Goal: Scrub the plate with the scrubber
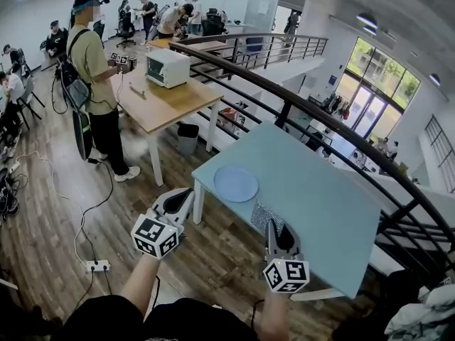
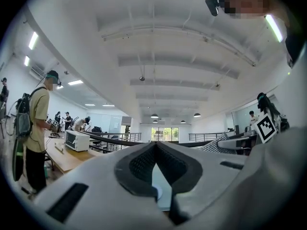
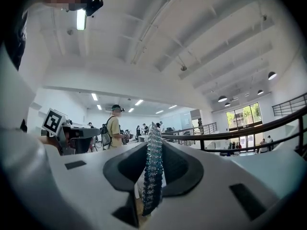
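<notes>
A round pale blue plate point(image 1: 235, 183) lies near the left end of a light blue table point(image 1: 320, 197). My right gripper point(image 1: 272, 227) hovers at the table's near edge, just right of the plate, shut on a silvery mesh scrubber point(image 1: 265, 216) that sticks out past its tips. In the right gripper view the glittery scrubber point(image 3: 152, 174) stands pinched between the jaws of the right gripper point(image 3: 153, 145). My left gripper point(image 1: 185, 196) is held off the table's left corner, close to the plate. Its jaws meet at the tips with nothing between them point(image 2: 154, 146).
A black metal railing point(image 1: 323, 130) runs behind the blue table. To the left stand a wooden table point(image 1: 167, 101) with a white toaster oven point(image 1: 167, 67), a person point(image 1: 96, 84) beside it, and a grey bin point(image 1: 188, 138). A power strip point(image 1: 97, 265) and cables lie on the wooden floor.
</notes>
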A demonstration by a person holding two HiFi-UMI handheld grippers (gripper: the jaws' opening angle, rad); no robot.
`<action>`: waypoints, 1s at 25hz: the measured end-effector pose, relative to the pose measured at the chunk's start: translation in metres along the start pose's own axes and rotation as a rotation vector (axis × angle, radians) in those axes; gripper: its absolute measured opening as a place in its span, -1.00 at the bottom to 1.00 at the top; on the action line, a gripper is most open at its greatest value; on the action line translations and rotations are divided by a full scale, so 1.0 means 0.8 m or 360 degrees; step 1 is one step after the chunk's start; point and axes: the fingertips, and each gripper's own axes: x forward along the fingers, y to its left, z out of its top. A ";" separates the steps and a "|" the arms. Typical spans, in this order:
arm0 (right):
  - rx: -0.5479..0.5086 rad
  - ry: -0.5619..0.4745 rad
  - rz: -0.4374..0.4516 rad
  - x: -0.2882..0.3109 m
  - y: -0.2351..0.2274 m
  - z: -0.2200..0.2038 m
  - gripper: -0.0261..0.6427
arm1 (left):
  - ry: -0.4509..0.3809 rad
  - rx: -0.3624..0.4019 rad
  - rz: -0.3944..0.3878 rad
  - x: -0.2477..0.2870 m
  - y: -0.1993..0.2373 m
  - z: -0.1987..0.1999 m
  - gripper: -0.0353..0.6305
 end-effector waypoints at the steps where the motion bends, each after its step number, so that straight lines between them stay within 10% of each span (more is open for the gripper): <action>1: 0.0007 -0.0008 0.0003 0.001 0.004 0.000 -0.68 | -0.0001 0.0006 -0.0006 -0.001 0.003 0.000 -0.88; 25: 0.0088 0.0045 -0.0056 0.019 0.048 -0.031 -0.67 | 0.0041 -0.0024 -0.0037 -0.026 0.060 -0.026 -0.88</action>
